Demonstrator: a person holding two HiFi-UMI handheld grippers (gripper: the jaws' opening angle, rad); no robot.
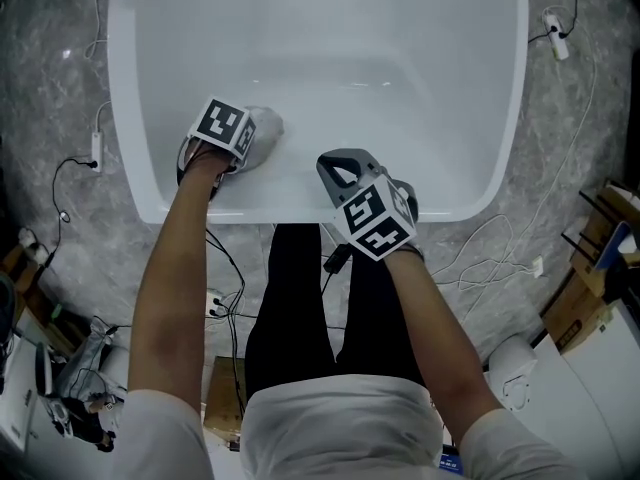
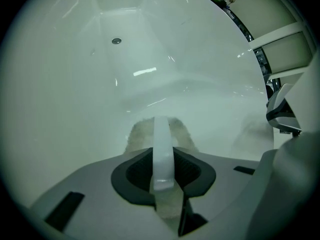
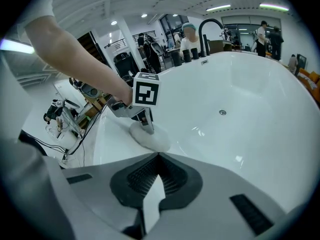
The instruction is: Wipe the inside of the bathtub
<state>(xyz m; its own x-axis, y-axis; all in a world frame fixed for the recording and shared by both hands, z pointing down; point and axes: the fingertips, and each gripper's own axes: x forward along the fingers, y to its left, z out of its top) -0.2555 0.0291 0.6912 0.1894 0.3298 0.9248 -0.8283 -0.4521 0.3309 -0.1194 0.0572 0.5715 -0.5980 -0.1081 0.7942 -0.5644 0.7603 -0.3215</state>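
Observation:
The white bathtub (image 1: 500, 158) fills the upper head view, with its drain (image 2: 116, 41) on the floor of the tub. My left gripper (image 1: 245, 138) is inside the tub against the near-left wall, shut on a fluffy white cloth (image 1: 264, 126) that presses on the surface. In the left gripper view the cloth (image 2: 137, 136) bulges out on both sides of the closed jaws (image 2: 161, 126). My right gripper (image 1: 340, 168) hovers over the tub's near rim, shut and holding nothing. Its own view shows the jaws (image 3: 159, 158) closed, with the left gripper (image 3: 145, 109) and cloth (image 3: 152, 138) beyond.
A black faucet (image 3: 210, 26) stands at the tub's far end. Cables and power strips (image 1: 96, 150) lie on the grey floor around the tub. Cardboard boxes (image 1: 590, 288) sit at the right. People stand in the background of the right gripper view.

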